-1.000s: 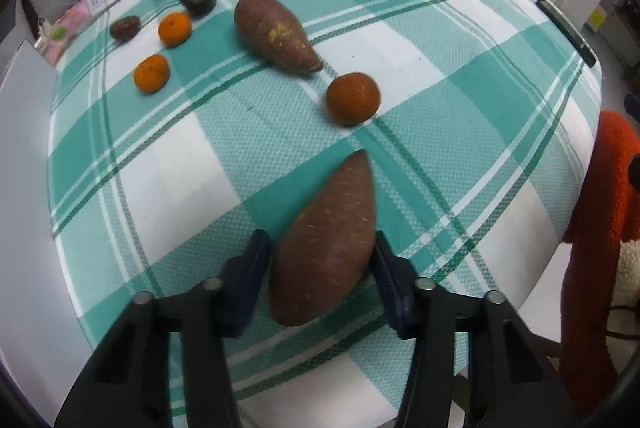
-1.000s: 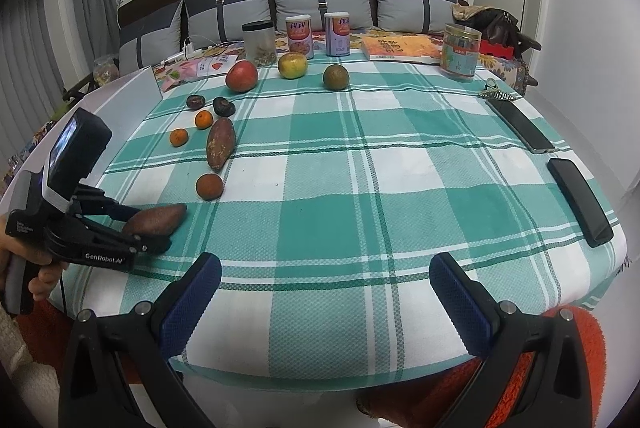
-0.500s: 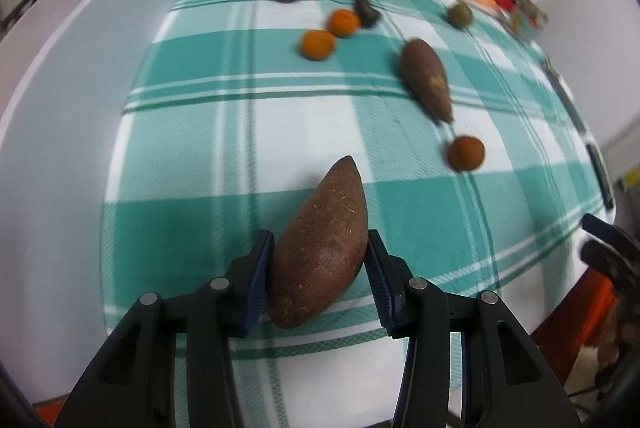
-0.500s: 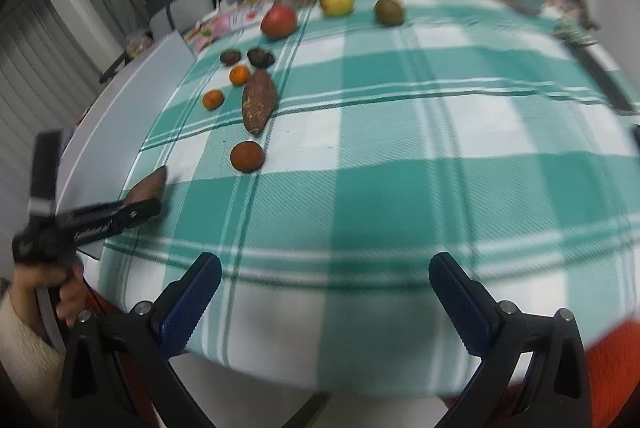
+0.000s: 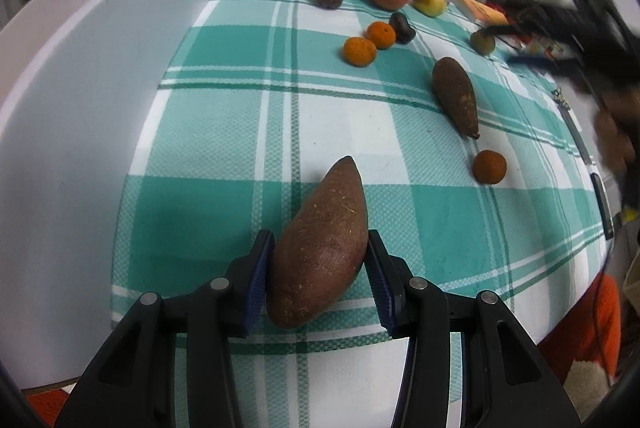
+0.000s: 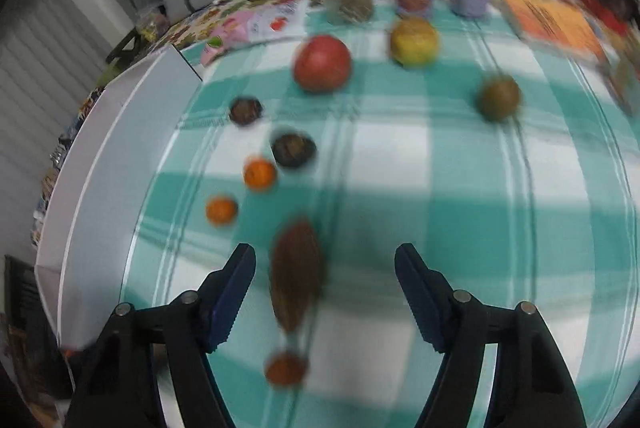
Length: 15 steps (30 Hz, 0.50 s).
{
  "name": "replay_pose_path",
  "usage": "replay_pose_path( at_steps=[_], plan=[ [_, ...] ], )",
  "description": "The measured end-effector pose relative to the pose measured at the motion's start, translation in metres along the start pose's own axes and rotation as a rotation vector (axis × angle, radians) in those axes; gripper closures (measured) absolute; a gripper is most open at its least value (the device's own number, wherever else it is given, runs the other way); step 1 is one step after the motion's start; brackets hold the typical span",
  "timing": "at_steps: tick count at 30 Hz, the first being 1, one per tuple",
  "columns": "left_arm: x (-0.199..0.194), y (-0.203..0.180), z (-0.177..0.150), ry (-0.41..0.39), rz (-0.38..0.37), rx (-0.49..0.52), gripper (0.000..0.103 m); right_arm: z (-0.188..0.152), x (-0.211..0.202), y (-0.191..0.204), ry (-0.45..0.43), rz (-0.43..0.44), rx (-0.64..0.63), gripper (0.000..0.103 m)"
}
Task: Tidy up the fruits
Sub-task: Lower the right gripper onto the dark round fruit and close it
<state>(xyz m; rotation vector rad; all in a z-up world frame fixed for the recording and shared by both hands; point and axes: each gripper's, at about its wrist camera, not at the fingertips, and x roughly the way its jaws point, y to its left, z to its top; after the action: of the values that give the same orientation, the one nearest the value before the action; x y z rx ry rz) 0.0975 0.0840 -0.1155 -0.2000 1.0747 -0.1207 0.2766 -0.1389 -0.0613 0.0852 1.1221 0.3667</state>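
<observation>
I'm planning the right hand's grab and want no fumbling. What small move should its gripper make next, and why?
Probably ease the right gripper down around the second sweet potato. Its jaws are closing, yet that sweet potato lies between them untouched, nearer one pad. The left gripper is already clamped on the other sweet potato.

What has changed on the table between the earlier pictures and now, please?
The right gripper has swung across the table to the fruit row and now straddles the second sweet potato, jaws closing but not yet touching it. The left gripper has rolled and still clamps the first sweet potato. The oranges, apples and other fruit on the checked tablecloth have not moved.
</observation>
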Motion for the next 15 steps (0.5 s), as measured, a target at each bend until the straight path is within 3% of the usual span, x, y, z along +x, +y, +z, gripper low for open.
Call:
replay_pose_path(
  at_steps=[3,6,8,9,11,15],
  plan=[
    [0.000,0.001,0.000,-0.001,-0.008,-0.007,0.056,0.036,0.034,0.011,0.041,0.043,-0.020,0.031],
    [-0.001,0.004,0.001,-0.002,-0.008,-0.016,0.056,0.056,0.075,0.008,0.114,0.095,0.132,0.031],
    [0.000,0.006,0.002,0.002,-0.013,-0.028,0.057,0.064,0.095,0.008,0.142,0.077,0.178,0.031],
    [0.001,0.006,0.003,0.005,-0.014,-0.029,0.057,0.066,0.104,0.010,0.161,0.052,0.187,0.034],
    [0.002,0.006,0.004,0.002,-0.012,-0.026,0.057,0.067,0.114,0.010,0.195,0.009,0.195,0.064],
    [-0.001,0.004,0.008,-0.003,-0.019,-0.034,0.058,0.066,0.107,0.005,0.186,-0.008,0.197,0.064]
  ],
)
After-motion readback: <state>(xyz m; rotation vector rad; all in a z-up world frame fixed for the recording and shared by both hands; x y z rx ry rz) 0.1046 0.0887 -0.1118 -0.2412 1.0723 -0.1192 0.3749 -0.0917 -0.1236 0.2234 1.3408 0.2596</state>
